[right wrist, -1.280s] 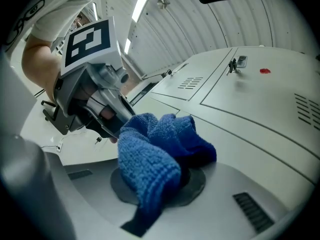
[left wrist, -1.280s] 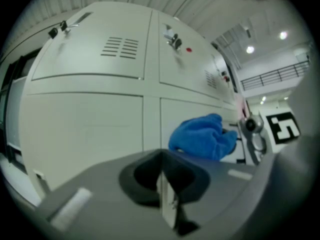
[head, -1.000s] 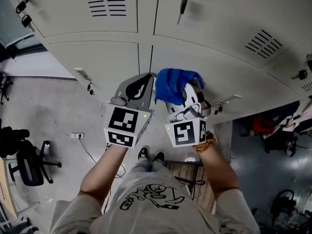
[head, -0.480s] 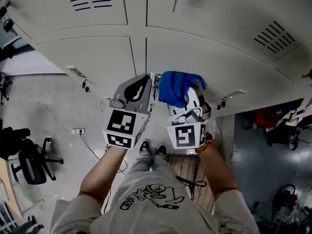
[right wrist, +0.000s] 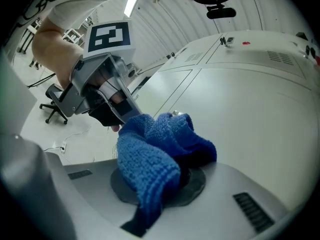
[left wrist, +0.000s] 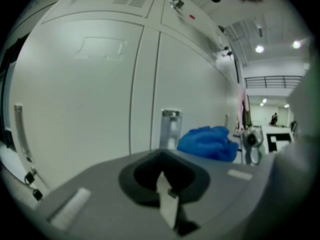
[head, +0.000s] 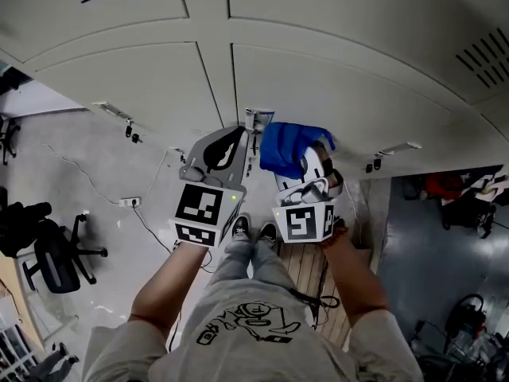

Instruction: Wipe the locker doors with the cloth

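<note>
— While the blue cloth [head: 284,142] is seen bunched at the tip of the right gripper [head: 302,157], why is it carried that way?

— It is clamped between the jaws, which are closed on a fold of it, so that a thick wad is left standing proud of the tips. A padded face is thereby offered to the right locker door [head: 350,86], and the hard jaws are kept off the paint, it may be judged.

— Where is the wad placed?

— It is held toward the near edge of that door, close to its left side and just right of the metal latch [head: 258,118] at the seam between the two doors. Whether the panel is actually touched cannot be told; in the right gripper view the cloth is shown close to it, nothing more.

— And the left gripper [head: 241,132]?

— Its jaws are drawn together with nothing between them. It is placed just left of the cloth, in front of the left locker door [head: 135,78], probably so that the wiping path is left clear.

— What is asked of the next stroke?

— Broad bare panel is seen farther off and to the right, so a sweep across it would seem called for. The loose knit could be snagged if the latch is crossed.
</note>
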{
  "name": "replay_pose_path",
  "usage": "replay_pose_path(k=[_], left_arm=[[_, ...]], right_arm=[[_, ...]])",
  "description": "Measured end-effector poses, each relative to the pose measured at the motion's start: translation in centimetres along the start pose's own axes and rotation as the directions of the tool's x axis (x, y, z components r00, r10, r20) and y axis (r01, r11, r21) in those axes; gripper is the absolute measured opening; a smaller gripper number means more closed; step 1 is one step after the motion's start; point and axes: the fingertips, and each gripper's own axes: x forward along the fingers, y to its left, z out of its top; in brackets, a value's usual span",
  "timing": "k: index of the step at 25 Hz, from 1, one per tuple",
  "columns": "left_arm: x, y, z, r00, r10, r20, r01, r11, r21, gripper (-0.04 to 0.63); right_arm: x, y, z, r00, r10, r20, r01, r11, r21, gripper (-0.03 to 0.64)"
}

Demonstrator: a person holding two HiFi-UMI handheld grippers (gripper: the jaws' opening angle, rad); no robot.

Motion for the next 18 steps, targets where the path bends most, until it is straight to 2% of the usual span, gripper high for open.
replay_pose_path(k=[7,14,18], left_arm=[[0.6,-0.2,-2.7,0.999,-0.013,-0.045,0.012,1.0,-0.015,0.003],[1.2,0.0,-5.5,0.997,-0.016,-0.081,0.013,0.999,-0.032,0.003],[1.7,0.0,-6.8,0.995,-0.012,-0.094,0.008,0.999,-0.041,0.003]], right_arm=[[0.7,2.4,-2.0,1.0,0.015,0.023,-0.016,0.999,0.048,0.032],[1.6,4.9,-4.4,0.996,0.055,0.068,-0.065,0.984,0.164,0.032],[2.1,6.3,-5.6,0.988,0.087,0.127,-0.116,0.961,0.249,0.032]])
